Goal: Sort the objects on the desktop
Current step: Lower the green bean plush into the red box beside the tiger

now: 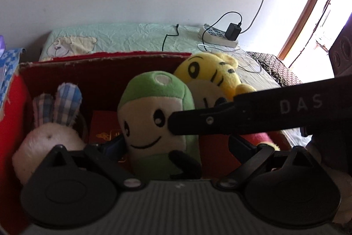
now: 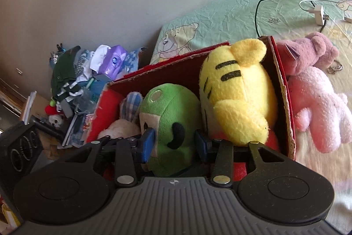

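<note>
two blue pads of right gripper [image 2: 173, 143] straddling green plush [image 2: 173, 118], pinching its body inside red cardboard box [image 2: 283, 89]. plush upright, long axis toward 12 o'clock. left gripper [image 1: 176, 147] spread, just behind. yellow tiger plush [image 2: 237, 91] touching at 2 o'clock.

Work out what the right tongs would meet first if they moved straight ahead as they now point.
The green plush toy. It already sits between the right tongs, whose blue pads flank it, apparently touching, inside the red box.

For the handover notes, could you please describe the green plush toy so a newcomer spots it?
Find the red cardboard box on the bed. The green plush toy stands mid-box, between a plaid-eared bunny and a yellow tiger; only it is green.
</note>
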`<move>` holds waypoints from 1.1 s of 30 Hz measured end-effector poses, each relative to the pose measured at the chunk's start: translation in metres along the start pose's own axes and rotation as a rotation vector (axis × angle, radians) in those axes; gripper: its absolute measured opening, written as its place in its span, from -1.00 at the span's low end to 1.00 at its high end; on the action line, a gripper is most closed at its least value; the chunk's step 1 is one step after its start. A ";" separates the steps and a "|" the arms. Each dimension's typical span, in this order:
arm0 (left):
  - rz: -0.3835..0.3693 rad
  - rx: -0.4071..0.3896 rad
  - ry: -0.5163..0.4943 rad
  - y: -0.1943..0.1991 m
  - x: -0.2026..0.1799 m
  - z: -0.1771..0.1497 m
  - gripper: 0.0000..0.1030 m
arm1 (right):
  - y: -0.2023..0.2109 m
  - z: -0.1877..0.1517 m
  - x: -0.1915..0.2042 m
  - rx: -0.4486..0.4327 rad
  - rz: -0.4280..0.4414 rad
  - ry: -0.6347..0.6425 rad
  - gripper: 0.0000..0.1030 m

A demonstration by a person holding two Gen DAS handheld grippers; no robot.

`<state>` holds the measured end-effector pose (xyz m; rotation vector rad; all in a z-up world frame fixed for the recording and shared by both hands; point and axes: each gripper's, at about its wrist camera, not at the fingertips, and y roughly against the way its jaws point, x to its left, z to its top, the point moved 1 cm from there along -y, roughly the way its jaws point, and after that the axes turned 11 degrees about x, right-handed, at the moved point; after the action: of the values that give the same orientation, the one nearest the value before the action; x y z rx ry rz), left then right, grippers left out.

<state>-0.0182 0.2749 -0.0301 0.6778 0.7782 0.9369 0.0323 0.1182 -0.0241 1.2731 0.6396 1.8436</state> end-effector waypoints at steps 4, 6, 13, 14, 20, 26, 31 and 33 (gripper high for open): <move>0.007 -0.001 -0.016 0.005 -0.004 -0.005 0.89 | 0.001 -0.001 -0.005 0.039 -0.007 -0.003 -0.19; 0.007 -0.002 -0.025 0.007 -0.007 -0.008 0.92 | 0.002 -0.002 -0.008 0.040 -0.001 -0.009 -0.23; 0.033 0.008 -0.041 0.001 -0.015 -0.007 0.92 | 0.004 -0.007 -0.017 0.011 0.022 -0.053 -0.30; 0.030 0.007 -0.044 0.001 -0.016 -0.008 0.92 | 0.006 -0.009 -0.018 0.005 0.026 -0.055 -0.30; 0.046 0.001 -0.066 0.003 -0.023 -0.013 0.94 | 0.017 -0.011 -0.014 -0.048 0.041 -0.047 -0.24; 0.049 0.030 -0.032 -0.004 -0.017 -0.014 0.94 | 0.017 -0.004 -0.007 -0.096 0.080 -0.015 -0.20; 0.070 0.048 -0.061 -0.008 -0.020 -0.017 0.94 | 0.004 0.003 -0.005 -0.101 0.067 -0.003 -0.22; 0.064 0.049 -0.058 -0.007 -0.017 -0.019 0.94 | 0.001 0.003 -0.004 -0.093 0.044 0.013 -0.26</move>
<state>-0.0366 0.2597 -0.0412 0.7726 0.7337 0.9546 0.0360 0.1146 -0.0244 1.2244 0.5303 1.8967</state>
